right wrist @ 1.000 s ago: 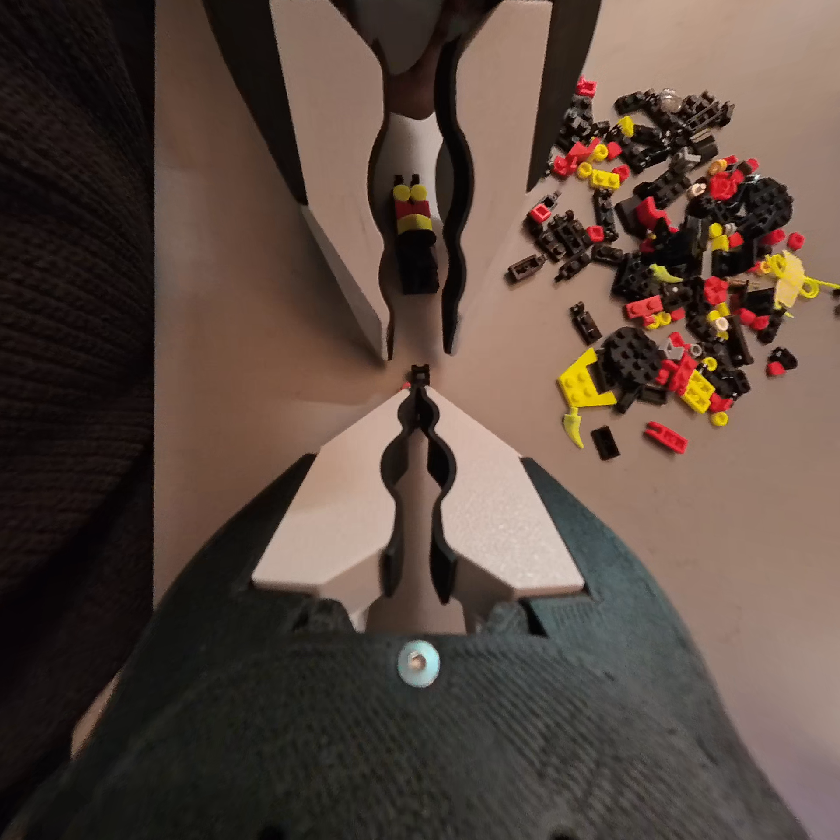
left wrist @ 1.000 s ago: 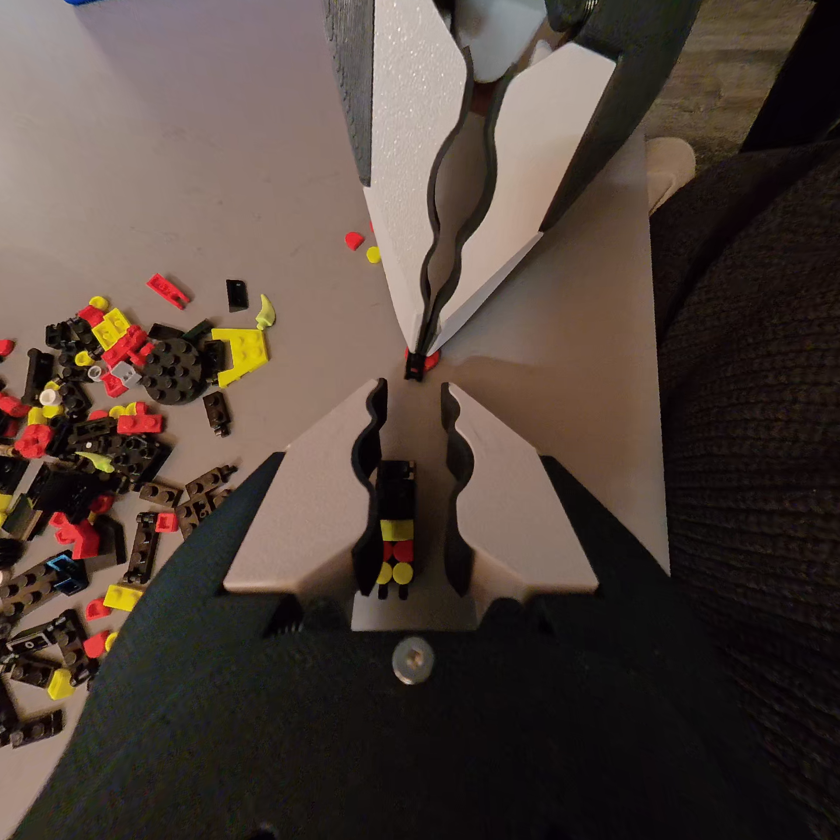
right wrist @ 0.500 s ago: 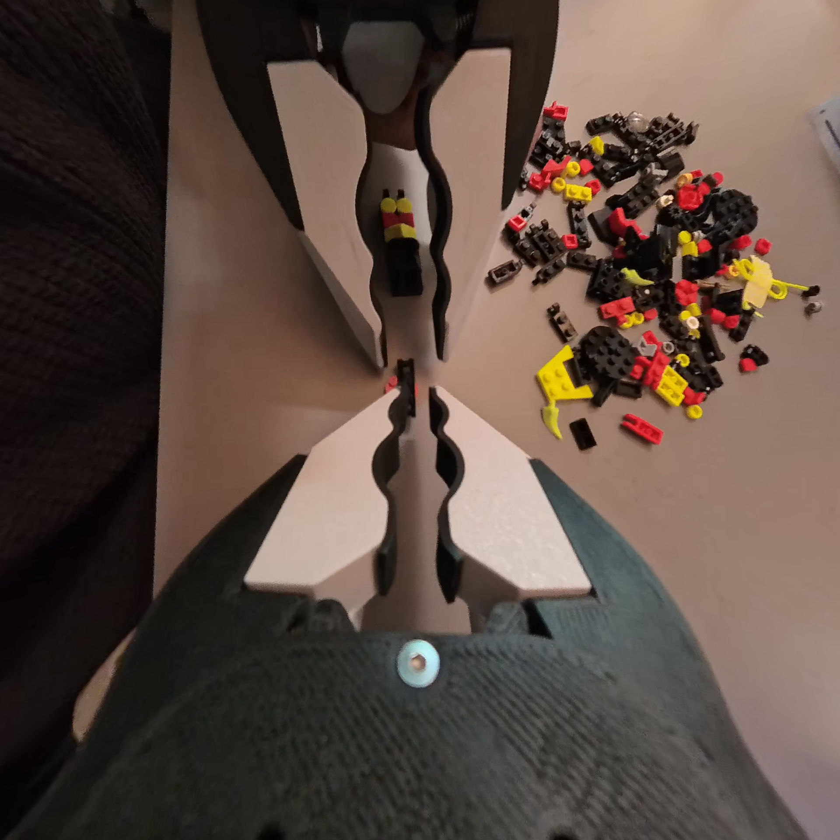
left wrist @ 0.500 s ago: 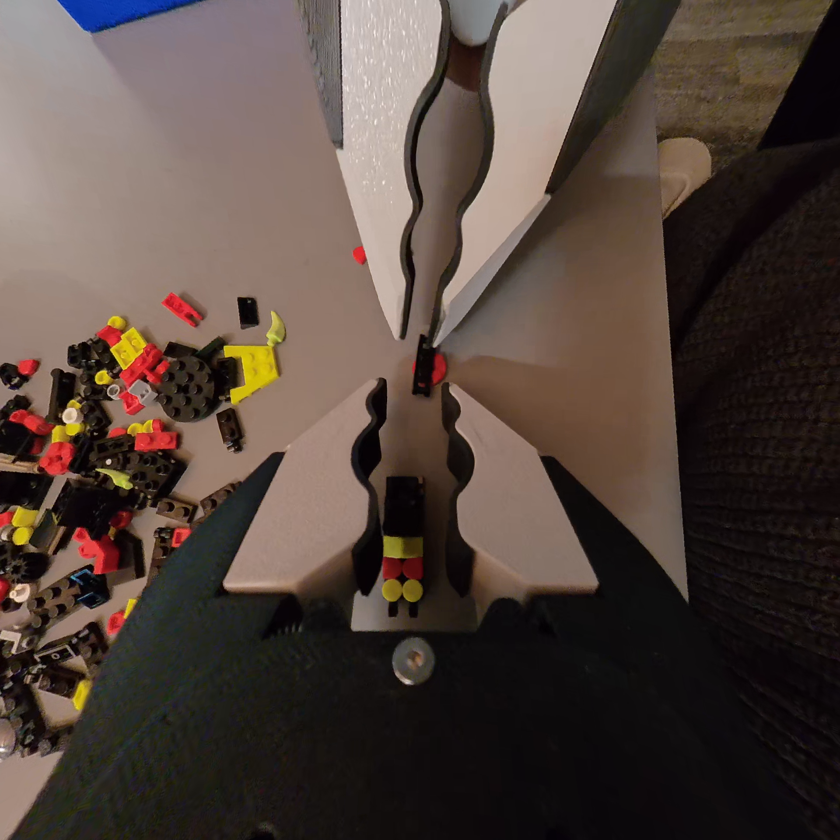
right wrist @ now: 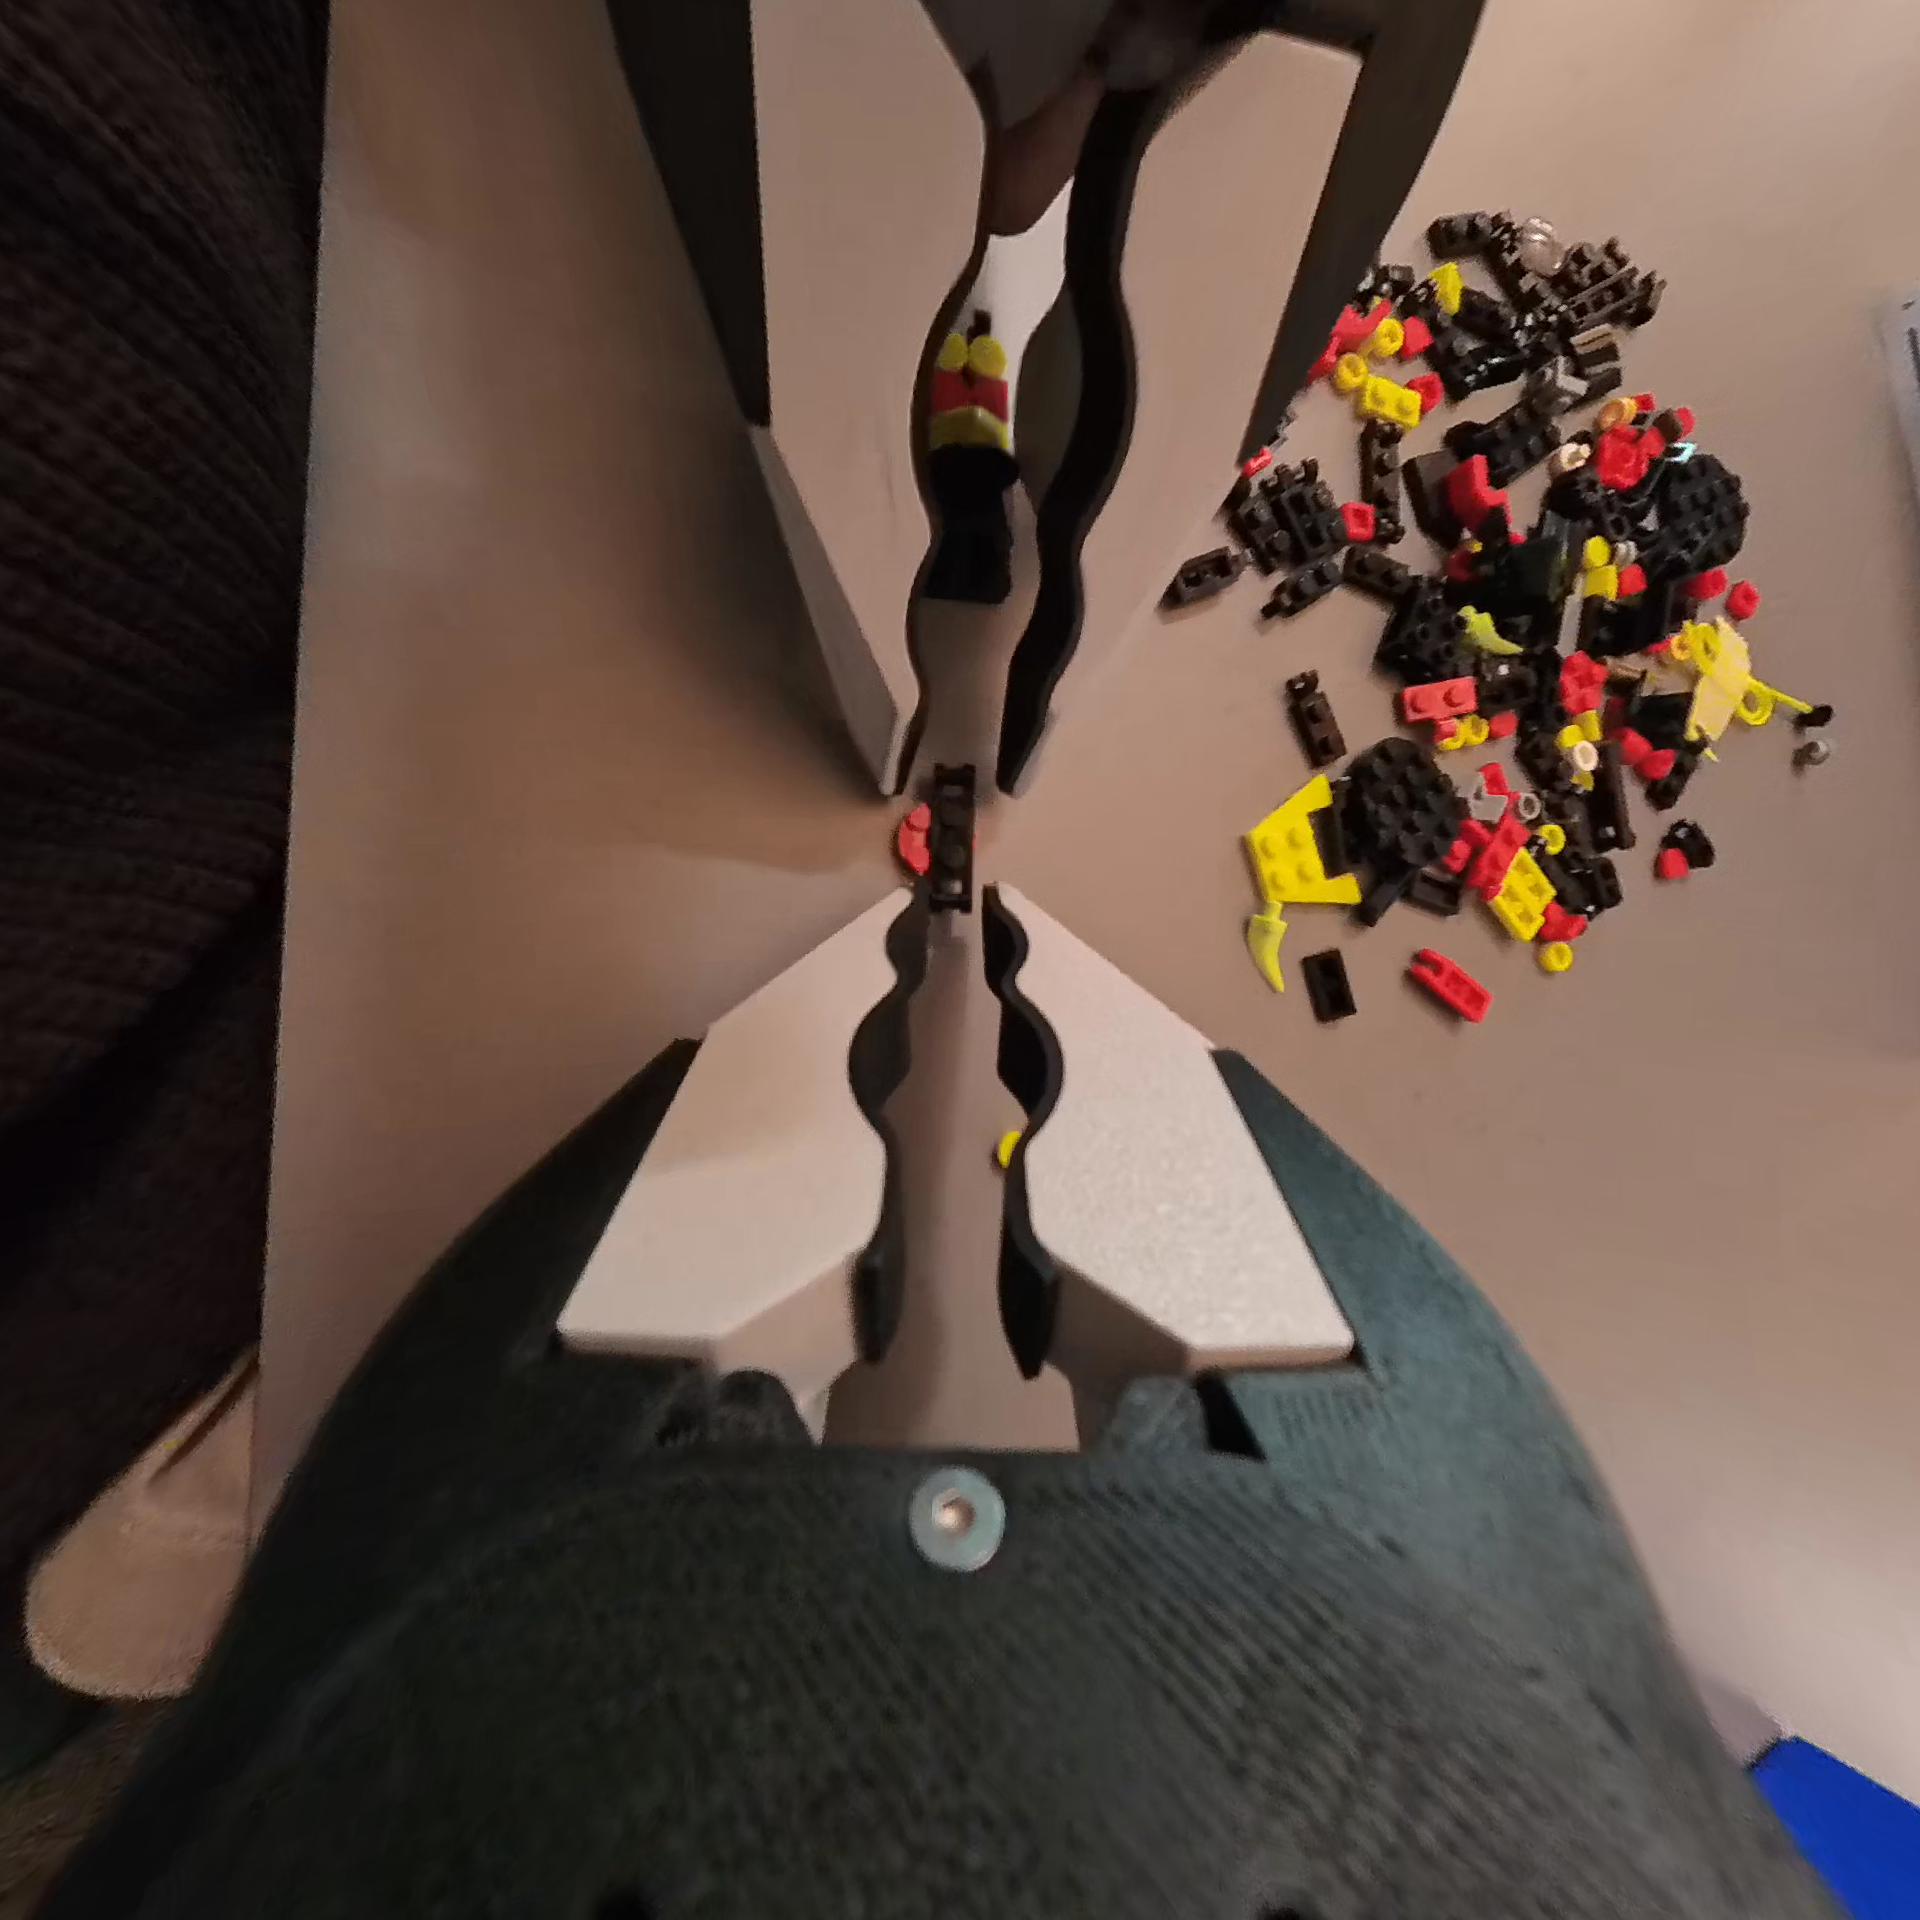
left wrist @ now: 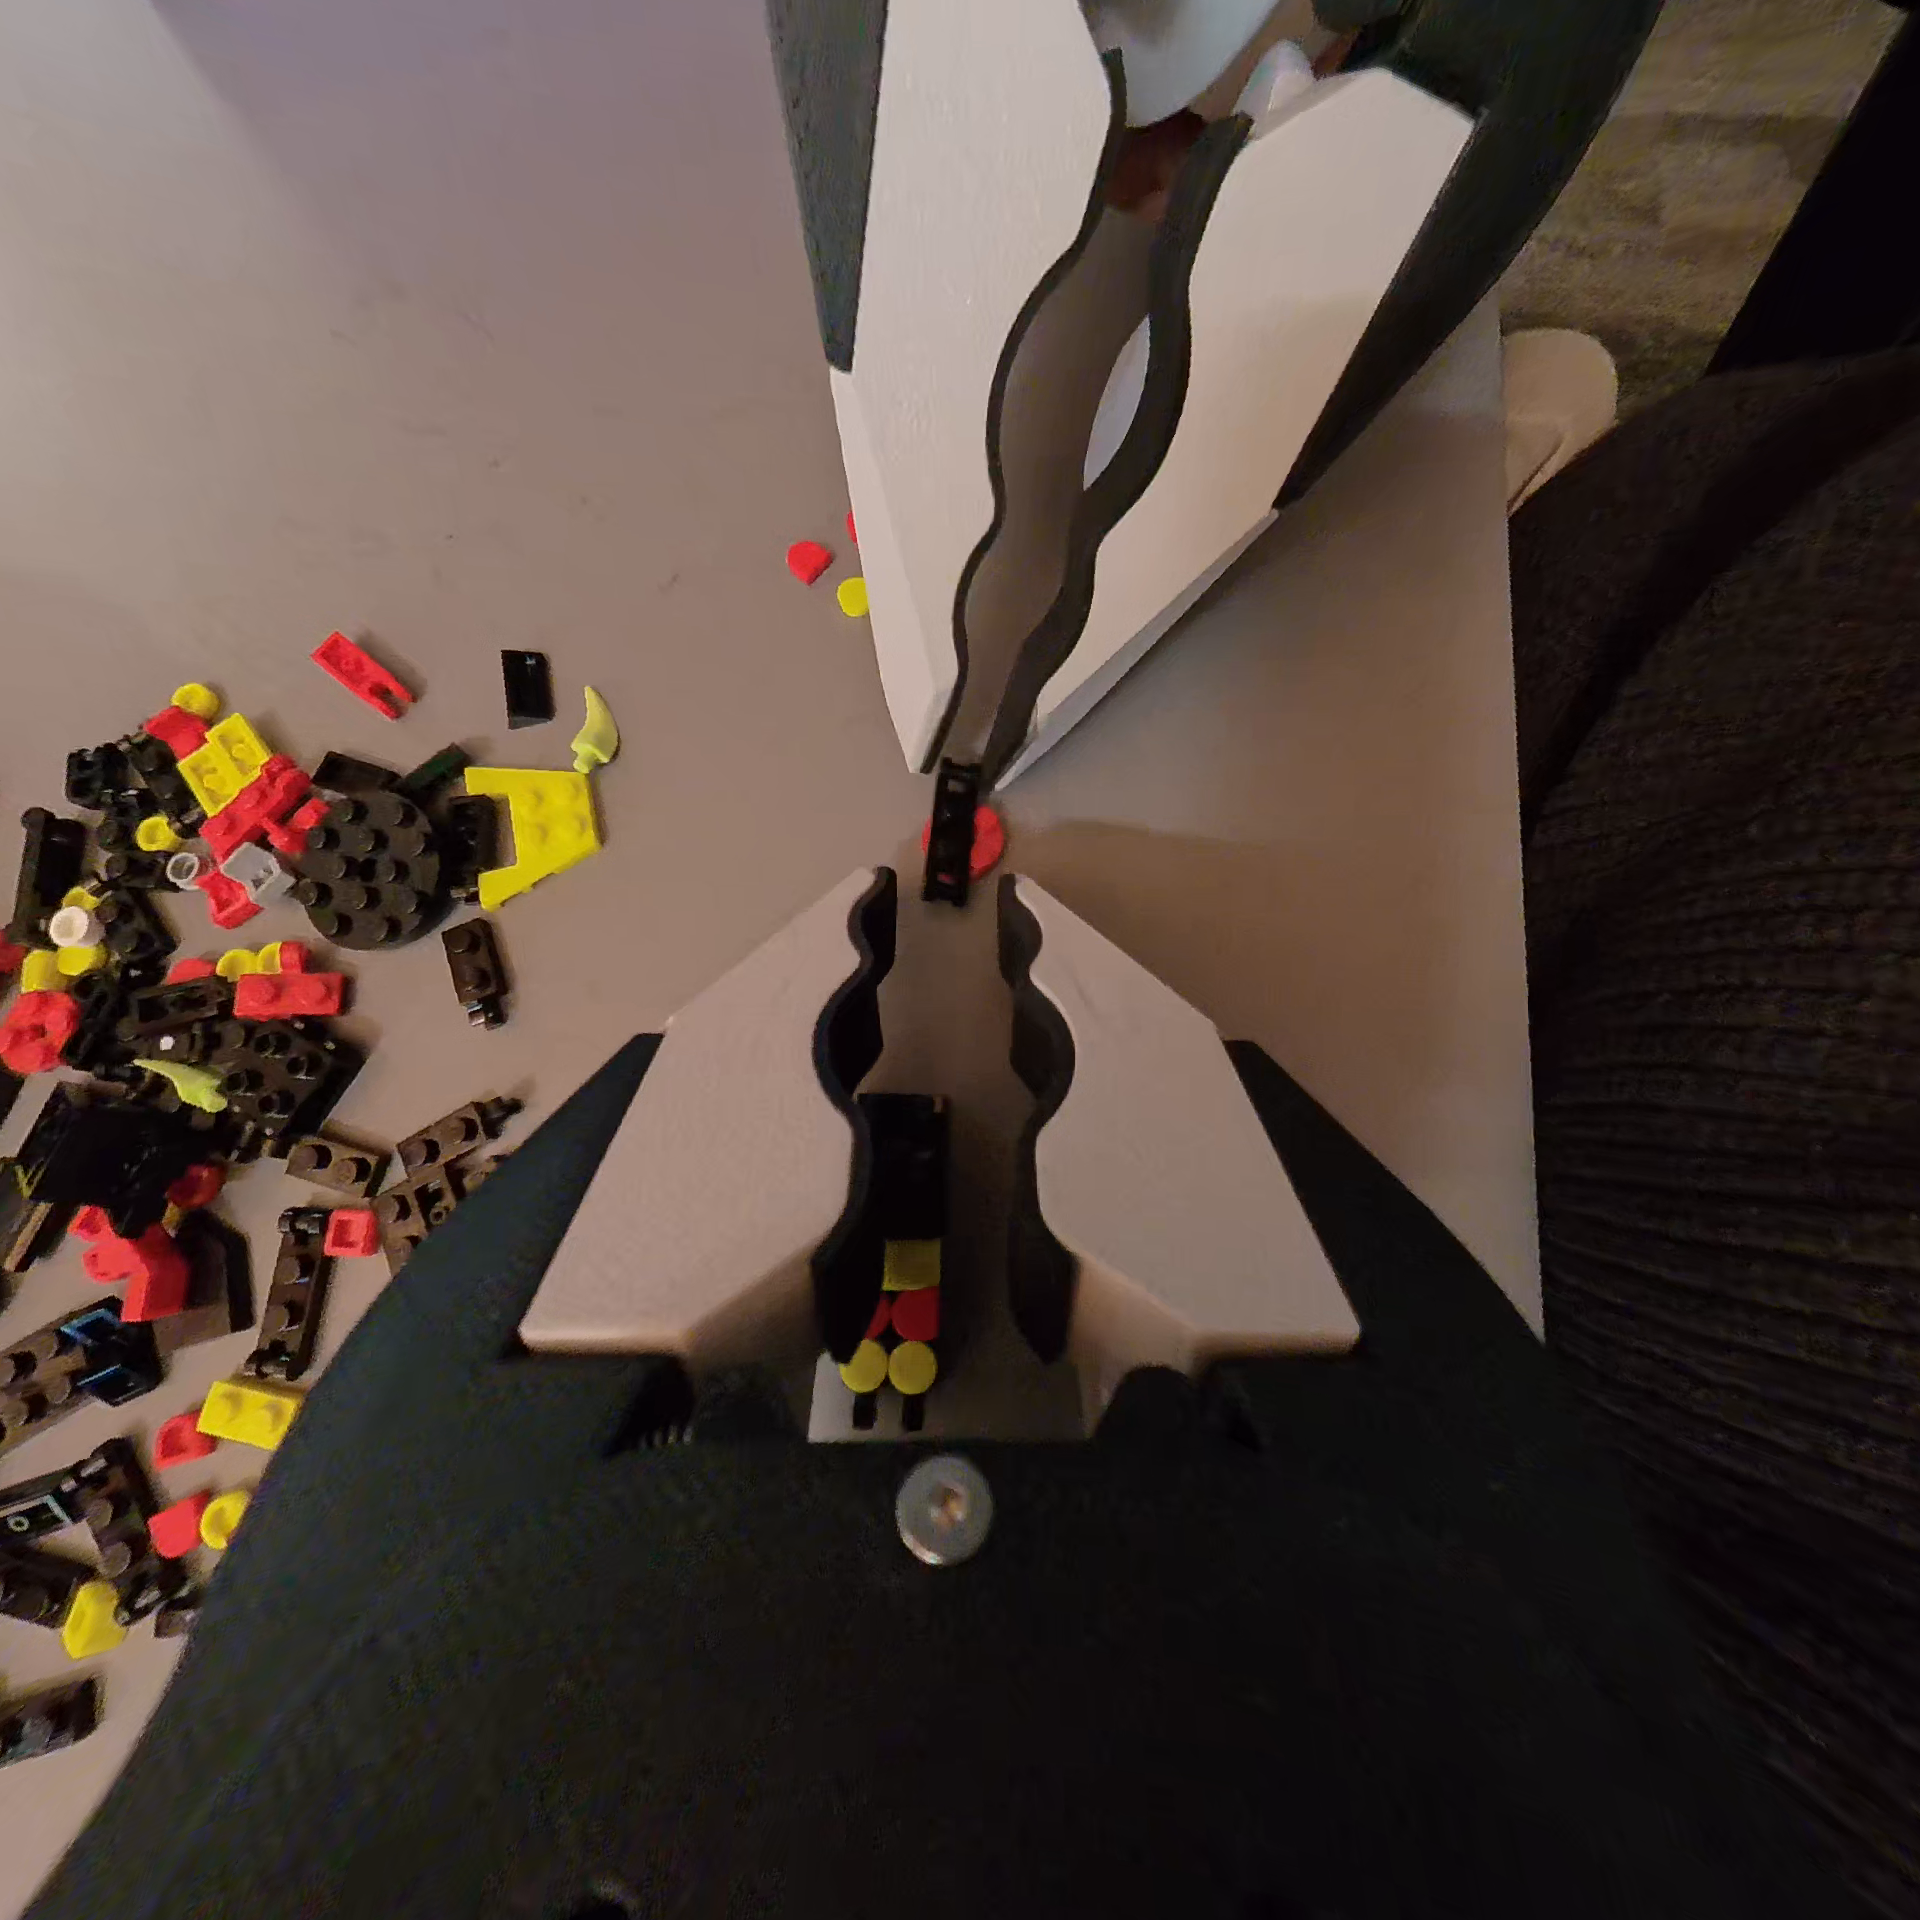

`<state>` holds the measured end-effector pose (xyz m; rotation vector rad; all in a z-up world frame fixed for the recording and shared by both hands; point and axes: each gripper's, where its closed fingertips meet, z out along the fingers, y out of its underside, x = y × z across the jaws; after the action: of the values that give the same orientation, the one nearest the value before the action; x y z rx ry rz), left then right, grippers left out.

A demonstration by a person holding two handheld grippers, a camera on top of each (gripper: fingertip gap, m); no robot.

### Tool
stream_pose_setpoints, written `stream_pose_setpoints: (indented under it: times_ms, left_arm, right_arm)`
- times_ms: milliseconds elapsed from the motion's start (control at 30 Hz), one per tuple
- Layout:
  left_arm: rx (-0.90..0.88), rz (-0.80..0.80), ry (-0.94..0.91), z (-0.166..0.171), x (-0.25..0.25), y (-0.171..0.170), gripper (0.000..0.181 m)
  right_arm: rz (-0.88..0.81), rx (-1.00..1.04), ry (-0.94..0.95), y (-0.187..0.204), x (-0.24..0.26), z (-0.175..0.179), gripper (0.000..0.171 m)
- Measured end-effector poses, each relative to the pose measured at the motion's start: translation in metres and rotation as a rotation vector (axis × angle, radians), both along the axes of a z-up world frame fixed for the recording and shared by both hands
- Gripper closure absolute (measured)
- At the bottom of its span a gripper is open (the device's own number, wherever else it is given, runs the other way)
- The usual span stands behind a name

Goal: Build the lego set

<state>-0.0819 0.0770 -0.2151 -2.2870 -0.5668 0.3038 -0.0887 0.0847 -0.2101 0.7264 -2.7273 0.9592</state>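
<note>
The two hand-held grippers met tip to tip near the counter's (left wrist: 416,312) edge by the person's lap, with a thin black piece (left wrist: 952,831) and a red round piece (left wrist: 985,837) between them. To do this well, I judged, that piece needed to stay square and go down straight, slow, no twisting. The right hand-held gripper (right wrist: 951,902) sat at a narrow gap, its tips right at the near end of the black piece; whether it truly pinched it I could not tell. The left hand-held gripper (left wrist: 940,899) stood wider, gripping nothing at its tips, the black piece just ahead of them. A small black, yellow and red build (left wrist: 902,1257) lay between its fingers. The loose brick pile (right wrist: 1538,582) sat well off toward the counter's middle.
</note>
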Motion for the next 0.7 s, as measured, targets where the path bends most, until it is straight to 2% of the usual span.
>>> stream_pose_setpoints:
  times_ms: [467,700]
  left_arm:
    - [-0.011,-0.012,0.036,0.003,-0.001,-0.002,0.163]
    - [0.004,-0.011,0.046,0.008,-0.002,-0.005,0.163]
  right_arm:
    - [-0.006,0.02,-0.037,0.001,0.004,0.0,0.164]
    - [-0.019,0.023,-0.124,0.005,0.002,0.008,0.164]
